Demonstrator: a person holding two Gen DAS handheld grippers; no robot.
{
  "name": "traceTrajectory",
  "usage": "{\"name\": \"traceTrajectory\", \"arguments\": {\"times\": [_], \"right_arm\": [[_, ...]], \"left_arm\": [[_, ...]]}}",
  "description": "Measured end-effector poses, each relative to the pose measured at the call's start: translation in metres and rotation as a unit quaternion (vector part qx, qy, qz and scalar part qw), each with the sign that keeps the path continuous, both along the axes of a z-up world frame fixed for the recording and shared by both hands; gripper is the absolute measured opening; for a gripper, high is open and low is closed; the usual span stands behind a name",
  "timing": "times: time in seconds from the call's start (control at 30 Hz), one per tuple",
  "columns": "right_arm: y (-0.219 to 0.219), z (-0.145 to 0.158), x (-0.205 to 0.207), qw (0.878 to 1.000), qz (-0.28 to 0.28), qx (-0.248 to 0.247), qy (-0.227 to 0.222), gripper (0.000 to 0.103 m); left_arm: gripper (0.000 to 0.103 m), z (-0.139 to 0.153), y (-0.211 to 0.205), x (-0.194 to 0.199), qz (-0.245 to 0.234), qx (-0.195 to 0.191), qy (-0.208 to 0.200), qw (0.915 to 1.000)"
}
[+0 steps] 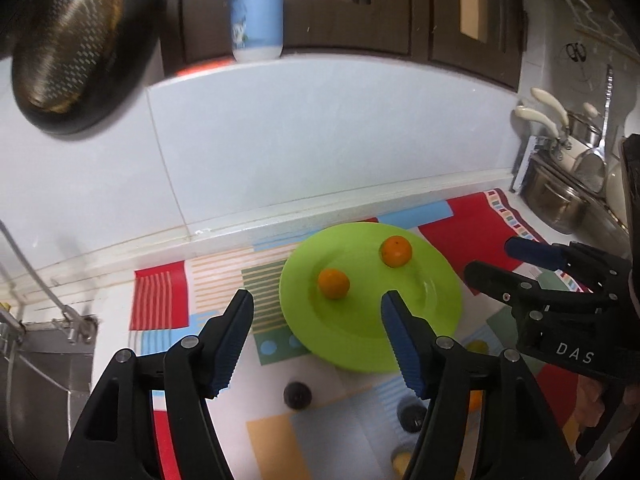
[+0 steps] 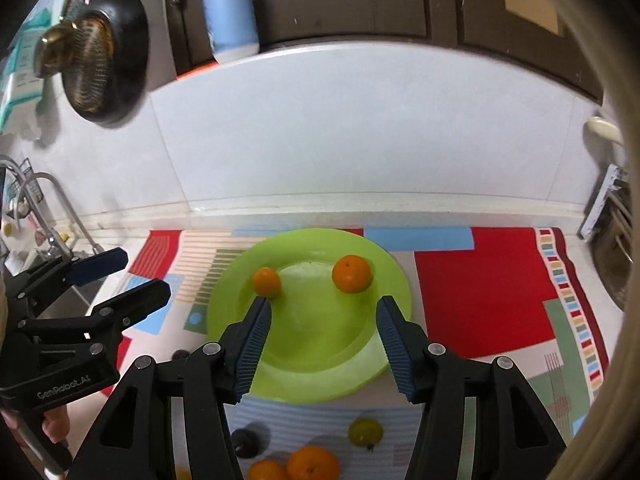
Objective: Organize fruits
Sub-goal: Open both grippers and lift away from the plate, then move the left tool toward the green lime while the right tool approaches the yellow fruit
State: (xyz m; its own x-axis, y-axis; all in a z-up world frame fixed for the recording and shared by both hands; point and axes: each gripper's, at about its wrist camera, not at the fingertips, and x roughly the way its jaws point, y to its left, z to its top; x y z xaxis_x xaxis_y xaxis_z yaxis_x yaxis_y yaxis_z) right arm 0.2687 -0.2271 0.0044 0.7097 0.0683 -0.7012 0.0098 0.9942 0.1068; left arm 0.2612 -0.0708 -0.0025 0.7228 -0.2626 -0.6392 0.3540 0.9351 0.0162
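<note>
- Nearest me, my left gripper (image 1: 316,312) stands with its blue-ribbed fingers (image 1: 236,340) apart and nothing between the pads; my right gripper (image 2: 324,320) is the same, jaws parted and empty.
- Just below my right fingers (image 2: 394,344), loose fruit lies on the patterned mat (image 2: 480,292): two oranges (image 2: 310,464) touching at the bottom edge, a yellow-green fruit (image 2: 365,432) beside them, and a dark round fruit (image 2: 245,442) to their left.
- From the left wrist view another dark fruit (image 1: 297,395) sits on the mat, near the plate's front rim.
- Beyond my fingertips rests the green plate (image 2: 320,380), holding a small orange (image 2: 266,282) on the left and a larger orange (image 2: 351,274) on the right, apart from each other.
- Farther back runs a pale tiled wall (image 2: 340,140); a blue and white bottle (image 2: 230,12) stands on the ledge above it.
- A dark pan (image 2: 102,56) hangs at upper left, a faucet (image 2: 48,200) below it.
</note>
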Motion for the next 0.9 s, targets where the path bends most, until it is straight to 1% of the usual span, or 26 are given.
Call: {"name": "traceTrajectory", "arguments": {"times": [0.13, 0.17, 0.2, 0.37, 0.47, 0.5, 0.6, 0.7, 0.9], "right_arm": [[0.007, 0.013, -0.022, 1.000, 0.000, 0.000, -0.018, 0.064], [0.009, 0.018, -0.029, 1.000, 0.001, -0.001, -0.021, 0.064], [0.011, 0.021, -0.034, 1.000, 0.001, -0.001, -0.025, 0.064], [0.017, 0.035, -0.061, 0.999, 0.005, -0.001, -0.043, 0.064], [0.024, 0.046, -0.083, 0.998, 0.006, -0.009, -0.057, 0.064], [0.025, 0.044, -0.083, 0.998, 0.006, -0.014, -0.060, 0.064], [0.034, 0.052, -0.104, 0.997, 0.008, -0.032, -0.072, 0.064], [0.040, 0.050, -0.116, 0.995, 0.014, -0.049, -0.080, 0.064], [0.050, 0.050, -0.140, 0.995, 0.029, -0.053, -0.081, 0.064]], "left_arm": [[0.072, 0.014, 0.005, -0.027, 0.002, 0.003, -0.026, 0.9996], [0.075, 0.016, 0.006, -0.032, 0.002, 0.002, -0.030, 0.9996], [0.077, 0.018, 0.009, -0.038, 0.003, 0.000, -0.032, 0.9995], [0.079, 0.025, 0.018, -0.065, 0.002, -0.010, -0.035, 0.9993], [0.082, 0.027, 0.022, -0.082, 0.002, -0.008, -0.039, 0.9992], [0.082, 0.027, 0.024, -0.087, 0.001, -0.007, -0.040, 0.9992], [0.082, 0.026, 0.028, -0.101, -0.004, -0.001, -0.043, 0.9990], [0.082, 0.026, 0.030, -0.114, -0.011, 0.008, -0.052, 0.9985], [0.082, 0.023, 0.033, -0.138, -0.033, 0.018, -0.058, 0.9976]]}}
